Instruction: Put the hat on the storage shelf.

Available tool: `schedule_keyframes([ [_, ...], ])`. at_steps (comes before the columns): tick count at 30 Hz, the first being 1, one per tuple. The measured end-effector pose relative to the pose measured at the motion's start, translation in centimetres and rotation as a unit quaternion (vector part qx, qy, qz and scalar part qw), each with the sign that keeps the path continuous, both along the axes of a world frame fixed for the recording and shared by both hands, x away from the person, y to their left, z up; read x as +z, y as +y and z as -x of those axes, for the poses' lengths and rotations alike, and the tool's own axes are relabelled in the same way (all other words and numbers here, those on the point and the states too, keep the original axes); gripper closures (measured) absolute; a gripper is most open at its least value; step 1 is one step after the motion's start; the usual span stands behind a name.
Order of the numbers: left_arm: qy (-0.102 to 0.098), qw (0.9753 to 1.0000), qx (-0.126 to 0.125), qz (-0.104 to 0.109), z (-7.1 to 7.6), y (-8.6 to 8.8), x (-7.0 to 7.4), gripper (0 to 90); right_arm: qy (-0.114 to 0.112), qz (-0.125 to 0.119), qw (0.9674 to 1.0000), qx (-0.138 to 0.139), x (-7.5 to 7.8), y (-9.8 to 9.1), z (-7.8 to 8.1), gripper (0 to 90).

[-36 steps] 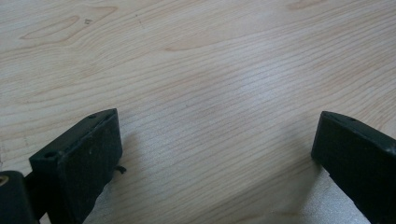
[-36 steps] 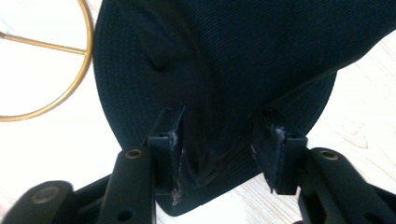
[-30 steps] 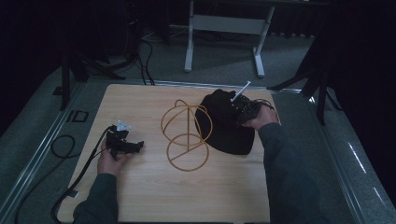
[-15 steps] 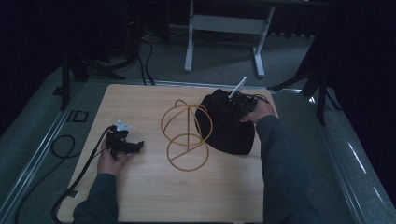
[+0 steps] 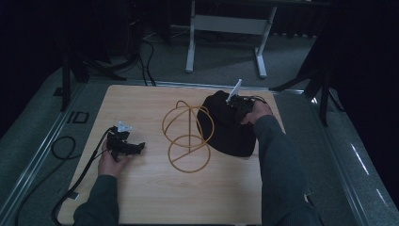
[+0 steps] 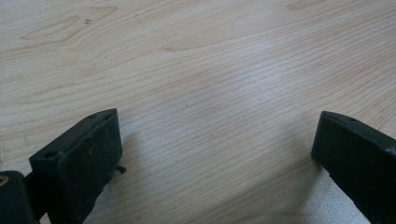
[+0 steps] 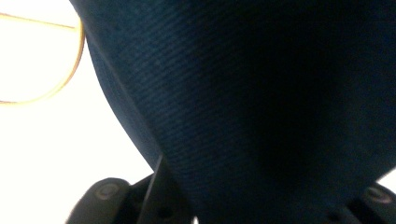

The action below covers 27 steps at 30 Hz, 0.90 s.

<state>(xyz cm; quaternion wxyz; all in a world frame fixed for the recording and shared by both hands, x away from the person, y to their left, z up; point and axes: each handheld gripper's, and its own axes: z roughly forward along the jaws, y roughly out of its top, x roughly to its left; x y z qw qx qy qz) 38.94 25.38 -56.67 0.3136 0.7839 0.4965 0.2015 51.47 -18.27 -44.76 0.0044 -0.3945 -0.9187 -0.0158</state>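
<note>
Right gripper (image 5: 235, 109): jaws just closed, clamped on dark cloth (image 5: 226, 129) (beside wire frame (image 5: 188, 136));
Left gripper (image 5: 126, 147): jaws apart, left of frame

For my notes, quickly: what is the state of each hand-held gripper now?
Left hand-held gripper: open, holding nothing, over the wooden table.
Right hand-held gripper: jaws just closed on the dark cloth.

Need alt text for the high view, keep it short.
A person at a wooden table has the right tongs closed on a dark cloth at the far right. A gold wire frame of loops sits at the centre, touching the cloth. The left tongs rest open on bare wood at the left.
</note>
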Motion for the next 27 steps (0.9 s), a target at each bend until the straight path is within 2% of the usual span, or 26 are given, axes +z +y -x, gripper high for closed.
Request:
schedule_keyframes([
  [3,0.000,1.0000,0.000,0.000,0.0,0.0,0.0,2.0,-0.003,0.005,1.0000,0.002,0.2,0.0,0.1,85.2],
  [11,0.000,1.0000,0.000,0.000,0.0,0.0,0.0,2.0,-0.030,-0.001,0.9995,0.006,0.8,-0.7,0.7,86.8],
  [20,0.000,1.0000,0.000,0.000,0.0,0.0,0.0,2.0,-0.052,-0.023,0.9983,0.011,1.9,-1.7,1.8,87.0],
  [27,0.000,1.0000,0.000,0.000,0.0,0.0,0.0,2.0,-0.057,-0.039,0.9974,0.021,2.8,-2.0,2.4,87.0],
])
